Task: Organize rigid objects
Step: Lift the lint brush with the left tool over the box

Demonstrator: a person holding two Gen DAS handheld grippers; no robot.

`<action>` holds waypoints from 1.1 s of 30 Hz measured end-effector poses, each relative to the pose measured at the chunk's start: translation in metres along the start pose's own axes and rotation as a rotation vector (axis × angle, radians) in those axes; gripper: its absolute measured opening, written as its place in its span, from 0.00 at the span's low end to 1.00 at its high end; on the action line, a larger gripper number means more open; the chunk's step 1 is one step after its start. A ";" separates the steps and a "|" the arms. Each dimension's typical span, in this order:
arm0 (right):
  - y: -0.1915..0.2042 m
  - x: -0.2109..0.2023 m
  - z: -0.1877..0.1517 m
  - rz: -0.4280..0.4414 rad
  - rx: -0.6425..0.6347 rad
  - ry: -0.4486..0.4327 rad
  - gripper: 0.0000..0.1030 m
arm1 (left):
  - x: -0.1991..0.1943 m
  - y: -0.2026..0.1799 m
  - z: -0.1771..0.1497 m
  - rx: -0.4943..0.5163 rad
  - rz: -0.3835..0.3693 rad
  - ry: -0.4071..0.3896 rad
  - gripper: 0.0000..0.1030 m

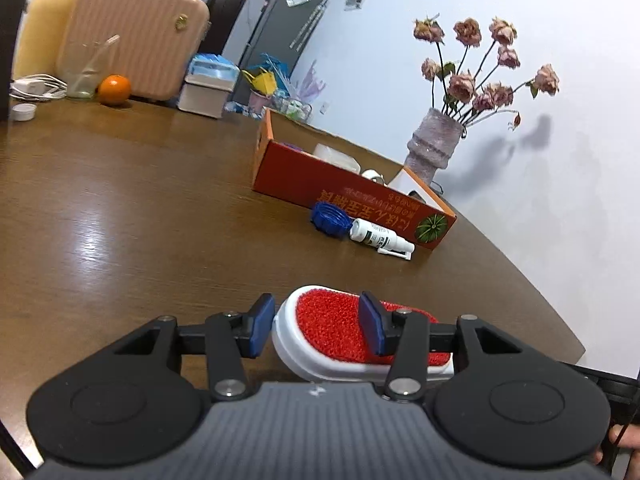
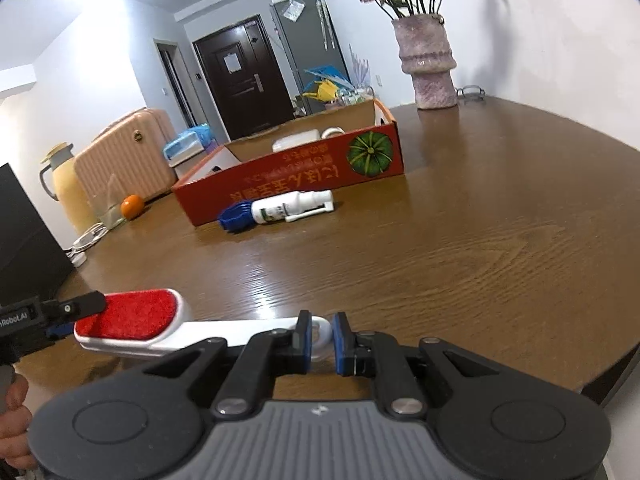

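Pumpkin-printed red box (image 2: 296, 178), characters unreadable

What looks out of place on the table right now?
A white spray bottle lies on its side beside a blue cap, both outside the orange box, against its front wall. The lint brush is out too, between both hand-held grippers.

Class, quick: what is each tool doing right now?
Left tool: open around the lint brush head, not clamped.
Right tool: open around the brush's handle ring, pads apart from it.
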State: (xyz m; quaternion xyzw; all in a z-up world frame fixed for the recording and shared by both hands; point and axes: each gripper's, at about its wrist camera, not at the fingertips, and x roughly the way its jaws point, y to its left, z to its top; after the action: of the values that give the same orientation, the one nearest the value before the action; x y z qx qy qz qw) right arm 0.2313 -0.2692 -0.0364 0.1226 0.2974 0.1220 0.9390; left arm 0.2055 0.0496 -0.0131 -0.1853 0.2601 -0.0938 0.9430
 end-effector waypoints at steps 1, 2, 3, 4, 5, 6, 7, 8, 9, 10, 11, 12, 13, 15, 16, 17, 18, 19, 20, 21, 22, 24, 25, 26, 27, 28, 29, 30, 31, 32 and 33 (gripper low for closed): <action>0.004 -0.007 -0.002 -0.002 -0.006 -0.014 0.11 | -0.006 -0.001 -0.001 0.005 -0.006 -0.012 0.45; 0.007 -0.013 -0.003 -0.008 -0.014 -0.030 0.11 | -0.014 -0.003 -0.001 0.011 -0.014 -0.027 0.45; 0.011 -0.020 -0.004 -0.013 -0.022 -0.046 0.11 | -0.022 -0.005 -0.001 0.017 -0.018 -0.047 0.45; 0.013 -0.027 -0.004 -0.012 -0.030 -0.062 0.11 | -0.029 -0.008 -0.001 0.022 -0.022 -0.065 0.45; 0.013 -0.027 -0.004 -0.012 -0.030 -0.062 0.11 | -0.037 -0.010 0.000 0.026 -0.026 -0.082 0.45; 0.016 -0.036 -0.004 -0.010 -0.033 -0.079 0.11 | -0.044 -0.012 0.000 0.028 -0.031 -0.096 0.45; 0.021 -0.052 -0.003 -0.006 -0.044 -0.113 0.11 | -0.053 -0.015 0.001 0.032 -0.041 -0.119 0.45; 0.024 -0.061 -0.003 -0.003 -0.054 -0.134 0.11 | -0.061 -0.017 0.001 0.039 -0.049 -0.136 0.45; 0.027 -0.070 -0.002 0.001 -0.061 -0.154 0.11 | -0.069 -0.020 0.002 0.046 -0.057 -0.156 0.45; 0.030 -0.078 -0.002 0.004 -0.066 -0.170 0.11 | -0.077 -0.022 0.003 0.049 -0.063 -0.174 0.45; 0.033 -0.087 -0.001 0.008 -0.073 -0.190 0.11 | -0.083 -0.024 0.004 0.053 -0.068 -0.188 0.45; 0.035 -0.094 0.000 0.010 -0.078 -0.206 0.11 | -0.088 -0.026 0.005 0.056 -0.072 -0.201 0.45; 0.036 -0.098 0.001 0.011 -0.081 -0.218 0.11 | -0.093 -0.028 0.006 0.055 -0.076 -0.214 0.45; 0.040 -0.107 0.003 0.012 -0.089 -0.242 0.11 | -0.098 -0.031 0.008 0.062 -0.082 -0.227 0.45; 0.040 -0.110 0.004 0.011 -0.088 -0.249 0.11 | -0.099 -0.032 0.009 0.065 -0.084 -0.232 0.45; 0.040 -0.111 0.005 0.007 -0.087 -0.253 0.11 | -0.099 -0.034 0.011 0.073 -0.086 -0.234 0.45; 0.041 -0.109 0.006 0.000 -0.081 -0.254 0.11 | -0.099 -0.035 0.012 0.081 -0.086 -0.236 0.45; 0.040 -0.107 0.007 -0.007 -0.072 -0.255 0.11 | -0.096 -0.037 0.014 0.088 -0.082 -0.236 0.45; 0.040 -0.105 0.008 -0.012 -0.068 -0.254 0.11 | -0.094 -0.038 0.016 0.092 -0.081 -0.236 0.45; 0.039 -0.100 0.010 -0.014 -0.061 -0.255 0.11 | -0.091 -0.038 0.018 0.095 -0.080 -0.237 0.45; 0.038 -0.098 0.011 -0.014 -0.058 -0.255 0.11 | -0.087 -0.039 0.022 0.102 -0.079 -0.239 0.45; 0.037 -0.089 0.017 -0.016 -0.055 -0.255 0.11 | -0.077 -0.040 0.030 0.110 -0.079 -0.240 0.45; 0.035 -0.084 0.023 -0.018 -0.055 -0.258 0.11 | -0.072 -0.041 0.035 0.114 -0.080 -0.240 0.45; 0.035 -0.079 0.029 -0.021 -0.055 -0.259 0.11 | -0.065 -0.043 0.041 0.115 -0.082 -0.238 0.46; 0.033 -0.074 0.035 -0.023 -0.053 -0.262 0.11 | -0.058 -0.043 0.048 0.117 -0.085 -0.237 0.46; 0.032 -0.070 0.042 -0.024 -0.050 -0.266 0.11 | -0.049 -0.044 0.056 0.113 -0.089 -0.233 0.46; 0.029 -0.063 0.051 -0.022 -0.045 -0.271 0.11 | -0.039 -0.043 0.065 0.100 -0.095 -0.223 0.45; 0.027 -0.057 0.060 -0.018 -0.033 -0.276 0.11 | -0.030 -0.042 0.073 0.087 -0.099 -0.211 0.45; 0.022 -0.048 0.070 -0.008 -0.008 -0.278 0.11 | -0.020 -0.041 0.083 0.076 -0.096 -0.200 0.45; 0.022 -0.048 0.070 -0.008 -0.008 -0.278 0.11 | -0.011 -0.041 0.090 0.075 -0.097 -0.200 0.45; 0.020 -0.041 0.079 -0.001 0.002 -0.276 0.11 | -0.003 -0.040 0.098 0.077 -0.101 -0.201 0.46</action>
State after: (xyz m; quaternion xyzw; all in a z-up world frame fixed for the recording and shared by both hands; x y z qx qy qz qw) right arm 0.2424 -0.2750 0.0542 0.1389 0.1653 0.1032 0.9709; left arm 0.2508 0.0430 0.0821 -0.1704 0.1509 -0.1323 0.9647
